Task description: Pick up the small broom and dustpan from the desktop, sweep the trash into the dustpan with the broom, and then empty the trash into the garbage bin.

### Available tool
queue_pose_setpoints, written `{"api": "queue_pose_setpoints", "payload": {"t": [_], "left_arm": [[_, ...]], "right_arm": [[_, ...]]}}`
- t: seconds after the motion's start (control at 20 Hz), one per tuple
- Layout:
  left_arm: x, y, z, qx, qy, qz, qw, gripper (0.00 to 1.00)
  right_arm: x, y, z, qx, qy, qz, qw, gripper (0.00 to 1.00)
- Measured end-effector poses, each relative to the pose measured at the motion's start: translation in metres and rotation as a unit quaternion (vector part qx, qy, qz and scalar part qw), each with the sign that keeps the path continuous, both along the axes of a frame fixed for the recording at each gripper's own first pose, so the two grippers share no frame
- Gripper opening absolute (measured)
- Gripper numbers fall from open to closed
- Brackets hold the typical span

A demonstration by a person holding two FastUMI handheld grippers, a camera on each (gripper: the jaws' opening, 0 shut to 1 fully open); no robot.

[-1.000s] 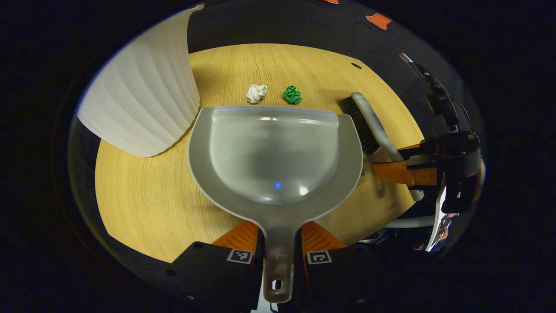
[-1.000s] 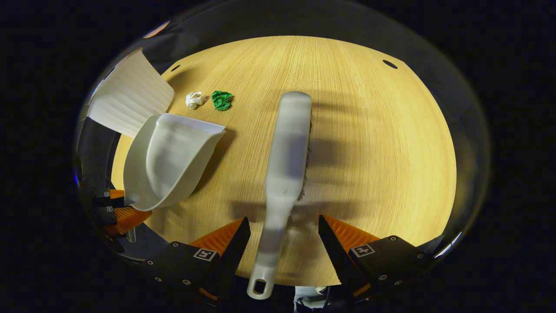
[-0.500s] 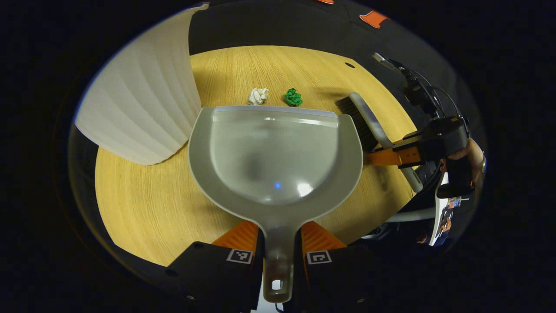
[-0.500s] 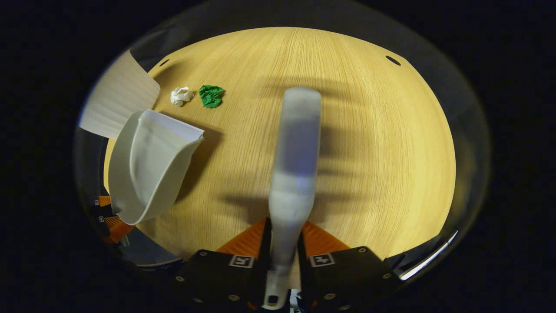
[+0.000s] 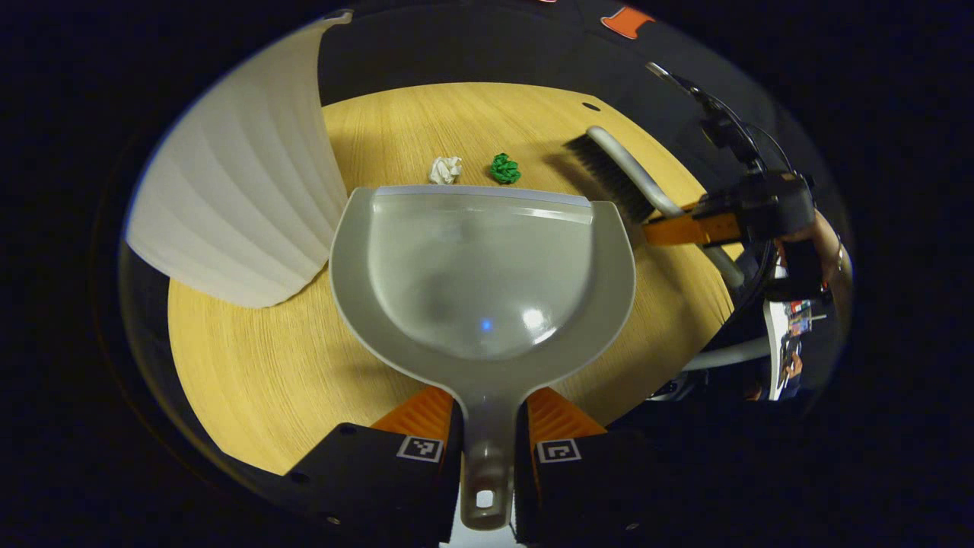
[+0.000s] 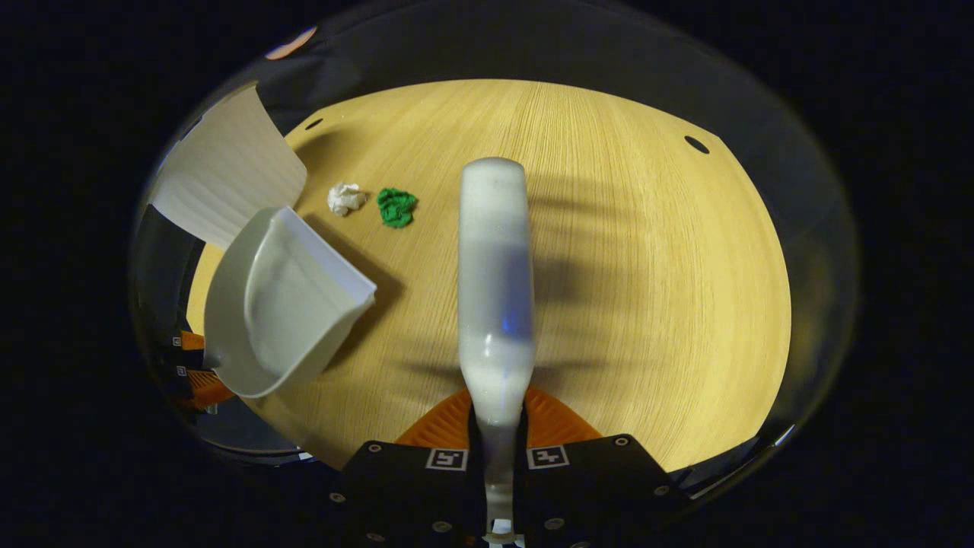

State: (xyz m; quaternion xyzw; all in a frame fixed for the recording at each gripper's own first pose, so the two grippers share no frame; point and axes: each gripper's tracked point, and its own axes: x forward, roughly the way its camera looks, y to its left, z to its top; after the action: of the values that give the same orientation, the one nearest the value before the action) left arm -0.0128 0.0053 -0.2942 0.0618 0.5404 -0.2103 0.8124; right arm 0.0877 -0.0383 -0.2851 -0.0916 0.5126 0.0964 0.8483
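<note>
My left gripper (image 5: 487, 426) is shut on the handle of the grey dustpan (image 5: 481, 274), whose open lip faces away from me above the wooden desktop (image 5: 251, 365). Just beyond that lip lie a crumpled white paper ball (image 5: 445, 170) and a green paper ball (image 5: 504, 168). In the right gripper view my right gripper (image 6: 498, 438) is shut on the handle of the small broom (image 6: 494, 274), which points forward over the desk. That view has the dustpan (image 6: 281, 304) at the left, with the white ball (image 6: 346, 199) and green ball (image 6: 396, 207) past it. The broom (image 5: 612, 171) and right gripper (image 5: 685, 228) appear at the right of the left gripper view.
A white ribbed garbage bin (image 5: 236, 183) stands at the left of the dustpan, close to the paper balls; it also appears at the upper left of the right gripper view (image 6: 228, 171). A person's hand (image 5: 825, 251) holds the right gripper. Small dark holes (image 6: 695, 144) mark the desk's far side.
The right gripper went from open around the broom handle to shut on it, then lifted the broom off the desk. The dustpan stays held, nearly still.
</note>
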Motion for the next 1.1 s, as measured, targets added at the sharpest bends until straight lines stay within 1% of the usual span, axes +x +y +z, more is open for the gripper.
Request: {"api": "queue_pose_setpoints", "payload": {"t": [0.15,0.25,0.35,0.4,0.5,0.6,0.7,0.85,1.1], "left_arm": [[0.000,0.014,0.002,0.033,0.004,-0.040,0.999,0.30],[0.002,0.014,0.000,0.045,0.017,-0.053,0.997,0.30],[0.008,0.011,-0.009,0.049,0.029,-0.063,0.996,0.30],[0.009,0.011,-0.010,0.050,0.036,-0.062,0.996,0.30],[0.010,0.011,-0.013,0.048,0.052,-0.048,0.996,0.30],[0.015,0.009,-0.016,0.055,0.062,-0.028,0.996,0.30],[0.013,0.005,-0.022,0.061,0.065,-0.016,0.996,0.30],[0.010,0.004,-0.023,0.052,0.066,-0.007,0.996,0.30],[0.009,0.010,-0.022,0.049,0.061,-0.009,0.997,0.30]], "right_arm": [[0.030,-0.005,0.022,-0.014,-0.025,0.040,0.999,0.13],[0.057,-0.002,0.026,-0.026,-0.034,0.069,0.997,0.12],[0.080,0.000,0.025,-0.050,-0.036,0.105,0.993,0.12],[0.092,0.004,0.023,-0.065,-0.040,0.128,0.989,0.12],[0.112,0.015,0.019,-0.092,-0.046,0.176,0.979,0.12],[0.126,0.035,0.014,-0.096,-0.048,0.224,0.969,0.12],[0.138,0.047,0.006,-0.112,-0.042,0.256,0.959,0.12],[0.138,0.058,-0.006,-0.129,-0.017,0.293,0.947,0.12],[0.109,0.081,-0.018,-0.125,0.022,0.347,0.929,0.12]]}}
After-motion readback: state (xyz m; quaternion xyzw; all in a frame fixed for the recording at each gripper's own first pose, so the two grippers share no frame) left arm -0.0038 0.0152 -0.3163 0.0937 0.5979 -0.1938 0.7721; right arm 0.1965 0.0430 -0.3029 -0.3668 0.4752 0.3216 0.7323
